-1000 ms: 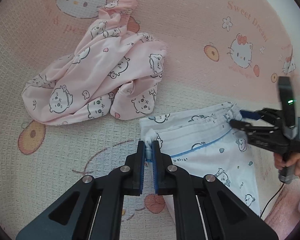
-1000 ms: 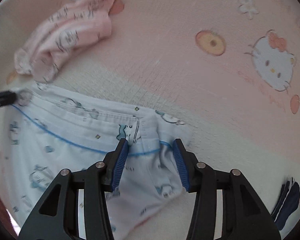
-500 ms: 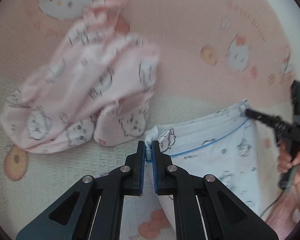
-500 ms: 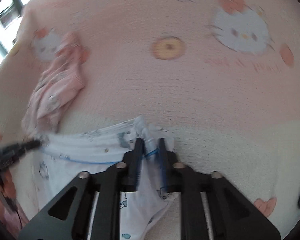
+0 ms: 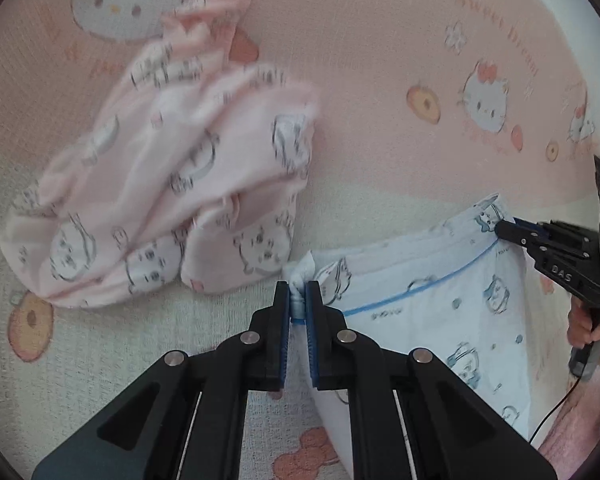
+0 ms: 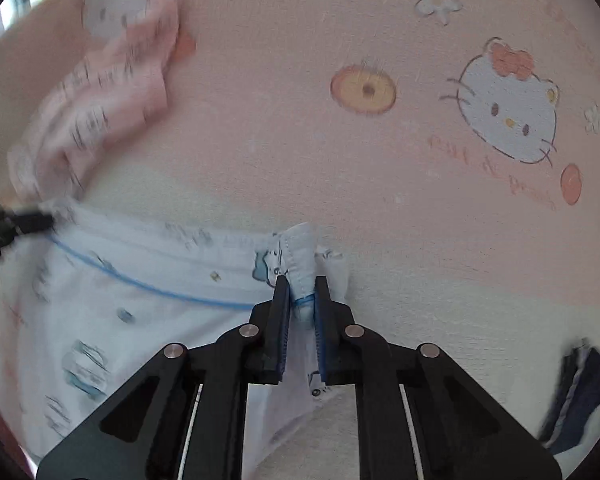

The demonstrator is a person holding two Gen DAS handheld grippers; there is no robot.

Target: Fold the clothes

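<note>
Pale blue printed shorts (image 5: 432, 312) with a thin blue stripe are held stretched by the waistband over a pink cartoon-cat bedsheet (image 5: 380, 60). My left gripper (image 5: 298, 300) is shut on the left waistband corner. My right gripper (image 6: 302, 300) is shut on the right waistband corner (image 6: 300, 256); it also shows in the left wrist view (image 5: 500, 230). The shorts show in the right wrist view (image 6: 140, 320), where the left gripper's tip (image 6: 32, 222) pinches the far corner. Their lower part hangs out of sight behind the fingers.
A crumpled pink printed garment (image 5: 172, 184) lies on the sheet just left of the shorts, also in the right wrist view (image 6: 100, 108). A dark navy item (image 6: 576, 392) lies at the right edge. A hand (image 5: 596, 328) and a cable (image 5: 556, 408) are at the right.
The right gripper has shut on the waistband corner. Both grippers have lifted the shorts and pulled the waistband taut between them.
</note>
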